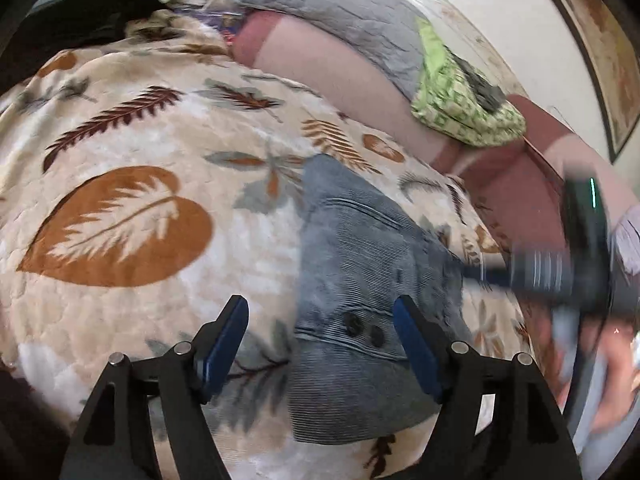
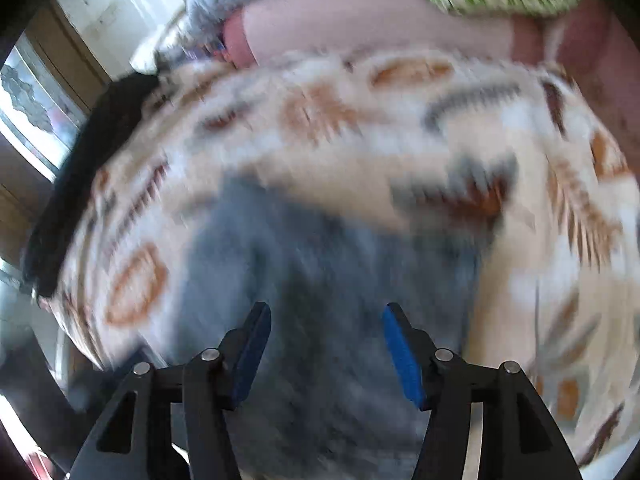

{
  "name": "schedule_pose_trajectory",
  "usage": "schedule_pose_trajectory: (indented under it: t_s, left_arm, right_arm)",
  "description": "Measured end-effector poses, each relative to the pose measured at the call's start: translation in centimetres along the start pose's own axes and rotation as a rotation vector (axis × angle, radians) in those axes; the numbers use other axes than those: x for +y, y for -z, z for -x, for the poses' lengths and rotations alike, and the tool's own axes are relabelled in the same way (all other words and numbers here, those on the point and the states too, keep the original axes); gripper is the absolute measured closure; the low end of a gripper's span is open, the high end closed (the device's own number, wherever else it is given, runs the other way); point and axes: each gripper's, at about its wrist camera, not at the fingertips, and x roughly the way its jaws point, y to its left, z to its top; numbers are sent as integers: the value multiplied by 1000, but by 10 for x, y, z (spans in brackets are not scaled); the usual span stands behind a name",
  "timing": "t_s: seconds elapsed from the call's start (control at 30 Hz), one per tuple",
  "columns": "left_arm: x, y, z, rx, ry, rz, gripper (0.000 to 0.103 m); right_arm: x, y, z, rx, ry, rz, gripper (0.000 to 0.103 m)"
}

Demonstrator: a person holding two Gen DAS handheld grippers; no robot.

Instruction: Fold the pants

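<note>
The grey-blue corduroy pants (image 1: 360, 264) lie folded on a leaf-print blanket (image 1: 120, 152), waistband with two dark buttons (image 1: 362, 326) near my left gripper. My left gripper (image 1: 320, 320) is open and empty, hovering over the waistband's left part. My right gripper (image 2: 326, 324) is open and empty above the pants (image 2: 320, 264), which look blurred in the right wrist view. The right gripper also shows blurred in the left wrist view (image 1: 560, 268), at the pants' right edge.
A grey quilted pillow (image 1: 344, 8) and a green patterned cloth (image 1: 460, 100) lie on a pink sheet (image 1: 340, 76) behind the blanket. A black garment (image 1: 72, 20) lies at the blanket's far left. A framed picture (image 1: 600, 40) hangs on the wall.
</note>
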Motion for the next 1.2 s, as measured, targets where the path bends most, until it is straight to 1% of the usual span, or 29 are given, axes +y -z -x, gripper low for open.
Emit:
schedule_pose_trajectory:
  t_s: [0.03,0.07,0.1,0.17,0.23,0.37,0.53,0.57,0.7,0.77,0.8,0.83,0.9,0.97,1.03,1.07,1.1,1.13,1.17,1.2]
  left_arm:
    - [3,1,-3,10,-15,10,27]
    - [5,1,-5,21,-26,16,27]
    - [5,3,-7,34,-37,18,27]
    - [4,7,-12,50,-58,5,27]
    - [1,8,-11,35,-78,-23,26]
    - [-1,10,-9,18,-100,-55,25]
    - [-3,9,-12,14,-123,-64,23]
    - [-3,9,-12,17,-127,-68,23]
    - [-6,-1,-7,21,-118,-73,23]
    - [-5,-15,-2,19,-80,-42,23]
    - [-4,-19,-2,21,-70,-33,22]
    - [-3,-27,-6,38,-55,-25,20]
    - [-4,-34,-18,73,-57,-32,20]
    - [-6,-41,-40,136,-39,-36,20]
    - [-7,-42,-60,209,-20,-16,20]
    - [-8,-41,-69,251,7,-5,20]
    - [-10,-39,-74,271,21,-3,20]
    - [-14,-35,-78,273,19,-21,20]
    - [-19,-33,-78,259,14,-48,20]
    - [-21,-32,-79,252,12,-64,20]
  right_arm:
    - [-6,17,-20,78,21,12,31]
    - [-10,27,-30,87,10,33,27]
    - [-11,30,-25,43,2,38,27]
    - [-11,30,-16,45,-18,7,27]
    - [-14,31,-4,12,-76,-29,27]
    - [-24,42,16,-59,-89,-45,27]
    - [-61,58,15,-51,-115,-138,26]
    - [-69,61,14,-50,-131,-161,26]
    - [-95,66,16,-45,-203,-235,26]
    - [-109,61,15,-37,-267,-273,26]
    - [-112,58,13,-36,-286,-284,26]
    - [-116,54,11,-33,-314,-297,26]
    - [-120,44,3,-12,-374,-312,26]
    - [-123,33,-12,4,-403,-329,26]
    - [-125,27,-32,59,-417,-371,26]
    - [-124,26,-37,60,-442,-393,24]
    - [-123,26,-37,54,-457,-389,24]
    - [-120,25,-37,57,-478,-382,24]
    - [-117,26,-37,60,-495,-377,24]
    - [-115,27,-39,62,-499,-375,24]
